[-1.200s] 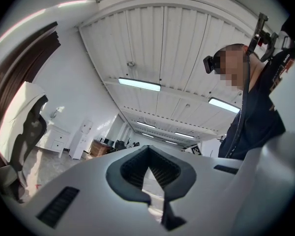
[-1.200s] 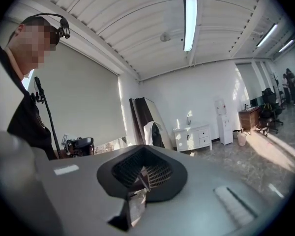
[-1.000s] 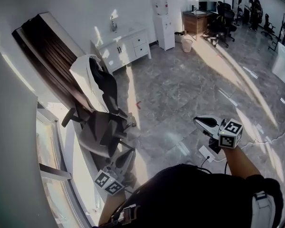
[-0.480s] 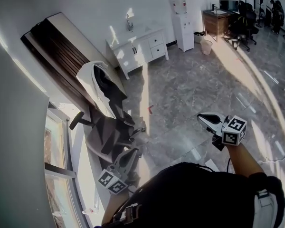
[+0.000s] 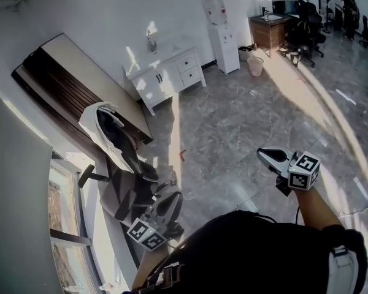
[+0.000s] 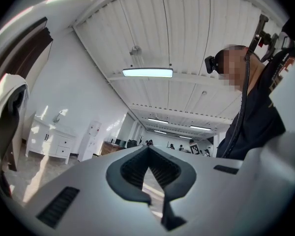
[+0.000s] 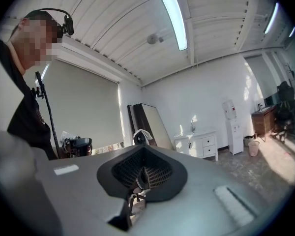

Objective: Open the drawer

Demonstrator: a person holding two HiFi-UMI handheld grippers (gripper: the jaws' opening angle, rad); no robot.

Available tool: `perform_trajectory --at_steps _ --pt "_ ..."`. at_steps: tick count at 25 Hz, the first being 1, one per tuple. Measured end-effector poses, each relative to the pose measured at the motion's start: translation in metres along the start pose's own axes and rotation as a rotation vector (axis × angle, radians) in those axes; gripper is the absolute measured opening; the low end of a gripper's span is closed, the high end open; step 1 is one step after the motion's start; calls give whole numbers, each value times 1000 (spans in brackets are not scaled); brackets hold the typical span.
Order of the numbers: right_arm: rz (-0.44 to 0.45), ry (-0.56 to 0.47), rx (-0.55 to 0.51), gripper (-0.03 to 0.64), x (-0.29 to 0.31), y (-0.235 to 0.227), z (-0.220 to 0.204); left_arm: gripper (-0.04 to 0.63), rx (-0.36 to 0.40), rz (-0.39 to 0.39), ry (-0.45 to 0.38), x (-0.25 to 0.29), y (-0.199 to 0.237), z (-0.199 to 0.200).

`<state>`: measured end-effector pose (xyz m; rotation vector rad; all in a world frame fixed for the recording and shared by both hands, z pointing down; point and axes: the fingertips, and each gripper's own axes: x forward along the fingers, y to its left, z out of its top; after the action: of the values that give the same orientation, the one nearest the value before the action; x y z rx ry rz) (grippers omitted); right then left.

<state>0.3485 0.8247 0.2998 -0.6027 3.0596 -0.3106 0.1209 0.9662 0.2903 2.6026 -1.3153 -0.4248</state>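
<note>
A white cabinet (image 5: 152,83) with drawers (image 5: 189,62) stands against the far wall, well ahead of both grippers. It also shows small in the left gripper view as the cabinet (image 6: 48,140) and in the right gripper view as the cabinet (image 7: 198,145). My left gripper (image 5: 173,196) is held low at the left, near a chair, its jaws closed with nothing between them (image 6: 148,152). My right gripper (image 5: 262,154) is out over the floor at the right, pointing toward the cabinet. Its pads meet at the tip (image 7: 142,151) and hold nothing.
An office chair draped with a white garment (image 5: 107,133) stands close by my left gripper. A tall dark board (image 5: 67,84) leans on the wall. A water dispenser (image 5: 218,29), bin (image 5: 255,66) and wooden desk (image 5: 267,28) lie right of the cabinet. Marble floor (image 5: 245,115) stretches between.
The person has walked on across the floor, and the chair and board have shifted in the head view. Both grippers ride along, closed, in about the same spots in the picture.
</note>
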Motion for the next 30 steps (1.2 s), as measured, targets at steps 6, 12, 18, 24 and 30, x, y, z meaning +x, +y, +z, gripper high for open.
perform_trajectory --at_steps 6,12,18,24,30 --pt "-86 -5 19 2 -29 -54 -2 0 -17 -74 35 66 9 -12" --pt "-177 -7 35 2 -28 -90 -3 0 -46 -158 60 109 40 -15" --pt "-276 -25 44 2 17 -121 9 0 -67 -254 59 143 109 0" --pt "-317 -37 -4 2 105 -128 31 0 -59 -328 56 153 196 37" --pt "-299 -16 -28 2 196 -135 42 0 -62 -336 55 153 282 64"
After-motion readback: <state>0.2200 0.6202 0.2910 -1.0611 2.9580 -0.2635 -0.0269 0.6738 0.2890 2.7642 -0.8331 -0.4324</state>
